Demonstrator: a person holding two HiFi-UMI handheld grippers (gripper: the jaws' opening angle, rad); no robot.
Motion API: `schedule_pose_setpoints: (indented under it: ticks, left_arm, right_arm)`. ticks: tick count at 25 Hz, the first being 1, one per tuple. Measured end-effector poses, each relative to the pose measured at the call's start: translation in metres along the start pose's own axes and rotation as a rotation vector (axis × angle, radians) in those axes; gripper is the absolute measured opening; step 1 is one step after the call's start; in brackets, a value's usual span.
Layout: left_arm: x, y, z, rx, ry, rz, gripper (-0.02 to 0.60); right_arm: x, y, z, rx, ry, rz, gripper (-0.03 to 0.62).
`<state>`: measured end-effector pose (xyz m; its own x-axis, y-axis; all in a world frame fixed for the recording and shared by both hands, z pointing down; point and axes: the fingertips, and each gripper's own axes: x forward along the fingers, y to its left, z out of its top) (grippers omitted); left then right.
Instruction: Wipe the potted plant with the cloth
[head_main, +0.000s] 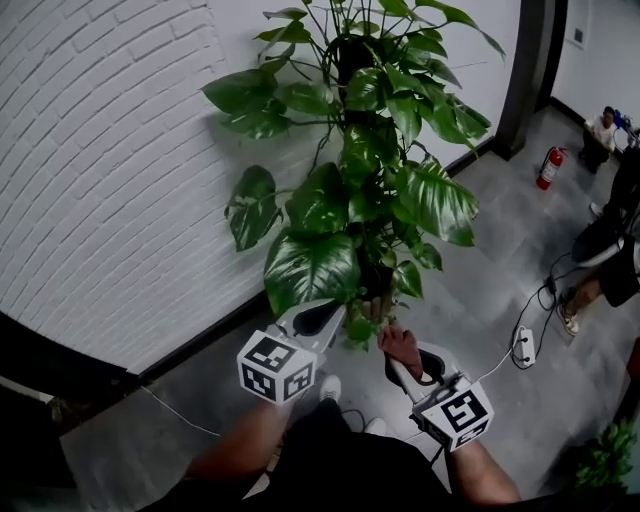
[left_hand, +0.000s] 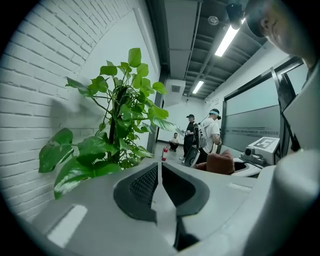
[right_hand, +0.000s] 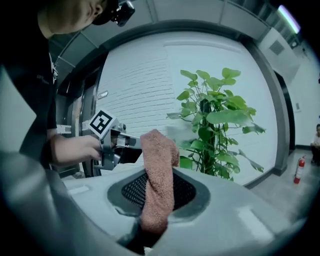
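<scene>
With right hand-held gripper (head_main: 408, 362) pinching cloth (right_hand: 157, 165) and left hand-held gripper (left_hand: 159, 175) seemingly pressed together, empty, wipe lower-centre leaf (head_main: 310, 268) gently, stem to tip.

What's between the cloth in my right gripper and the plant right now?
Nothing solid. In the right gripper view, only open air lies between the cloth, clamped in the right gripper, and the potted plant.

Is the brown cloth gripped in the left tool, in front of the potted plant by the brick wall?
No: the cloth is gripped in the right tool, as the right gripper view shows; the left tool holds nothing. It is in front of the potted plant by the brick wall.
</scene>
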<state>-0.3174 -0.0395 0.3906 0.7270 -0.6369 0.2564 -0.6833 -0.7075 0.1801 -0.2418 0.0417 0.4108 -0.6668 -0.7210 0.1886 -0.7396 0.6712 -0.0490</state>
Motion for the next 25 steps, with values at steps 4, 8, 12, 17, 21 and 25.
schedule_pose_setpoints:
  ticks: [4, 8, 12, 17, 21, 25]
  left_arm:
    - [0.031, 0.032, 0.031, -0.002, -0.026, -0.028, 0.063]
    - [0.059, 0.068, 0.06, 0.017, -0.048, -0.064, 0.078]
    - [0.09, 0.094, 0.074, -0.003, -0.024, -0.126, 0.1]
    - [0.117, 0.115, 0.095, -0.048, -0.035, -0.232, 0.114]
    - [0.13, 0.13, 0.109, -0.042, -0.034, -0.29, 0.127]
    - [0.143, 0.141, 0.113, -0.074, -0.029, -0.321, 0.127]
  right_arm:
    - [0.031, -0.013, 0.036, -0.154, 0.01, -0.021, 0.069]
    - [0.075, -0.026, 0.082, -0.385, 0.035, -0.067, 0.069]
    - [0.117, -0.045, 0.122, -0.657, 0.083, -0.184, 0.069]
    - [0.165, -0.062, 0.168, -0.842, 0.08, -0.294, 0.069]
    - [0.196, -0.065, 0.2, -0.901, 0.075, -0.338, 0.069]
    - [0.216, -0.085, 0.223, -1.03, 0.125, -0.434, 0.069]
